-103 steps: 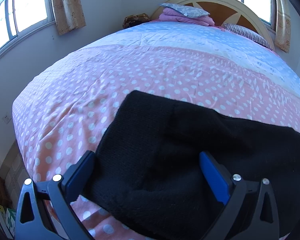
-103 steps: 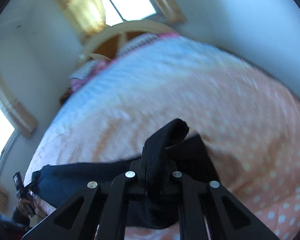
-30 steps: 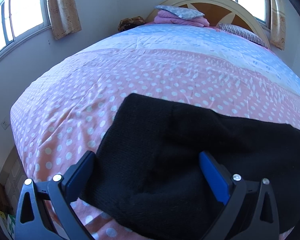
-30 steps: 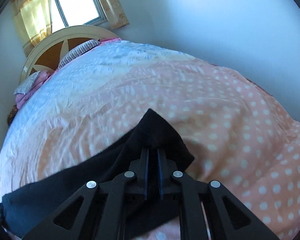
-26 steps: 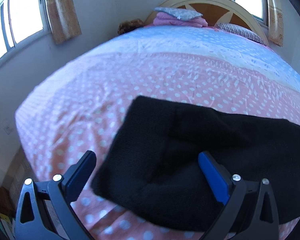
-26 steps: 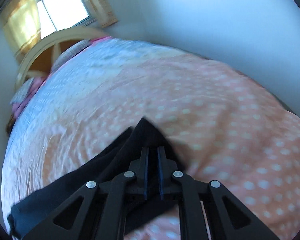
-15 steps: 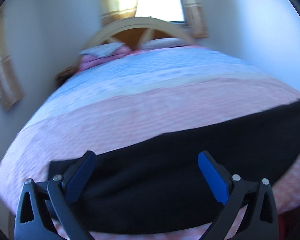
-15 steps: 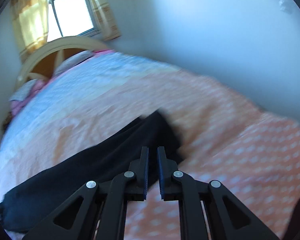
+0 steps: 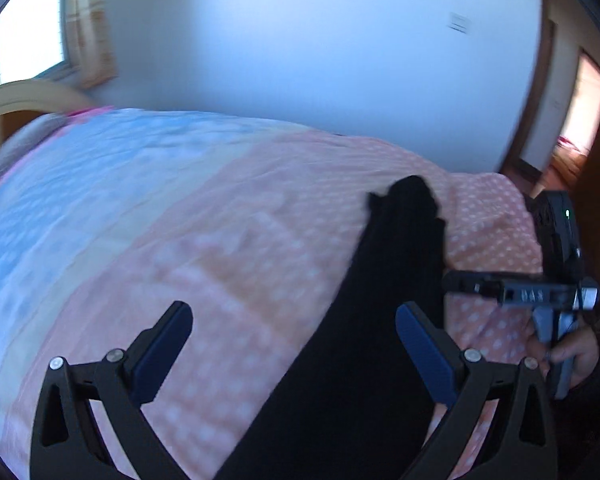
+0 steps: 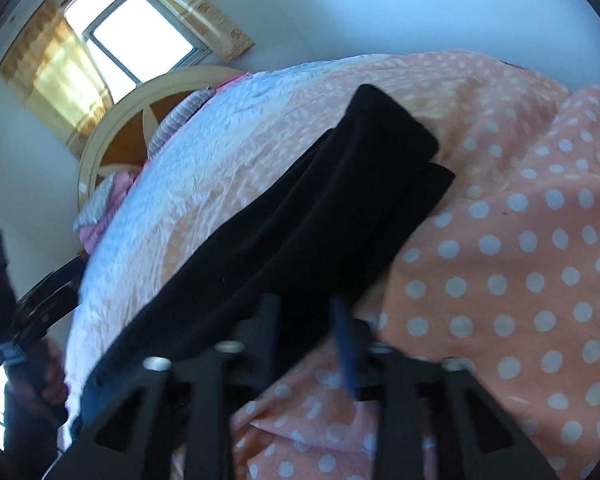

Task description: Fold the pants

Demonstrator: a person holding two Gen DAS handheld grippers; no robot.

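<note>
The bed [image 10: 540,240] fills most of the room, pink polka-dot cover on the near part and pale blue toward the far headboard [image 10: 112,128]. The black pants [image 10: 300,220] lie across the near pink part as one long strip, already doubled lengthwise by the look of it, with the leg ends slightly staggered at the far right end.

The right gripper [image 10: 306,336] sits low at the near edge of the pants, and its jaws have just been opening: they stand part open with a bit of the cloth edge between them, not pinched as far as I can see. The left gripper [image 9: 296,344] hangs above the strip with its jaws wide and nothing in them.

My guess is that the leg end has just been laid down and the next fold is being set up. To do it well I'd square up those staggered ends first, then grab both layers near an end and carry them over in one flat sweep so nothing bunches
</note>
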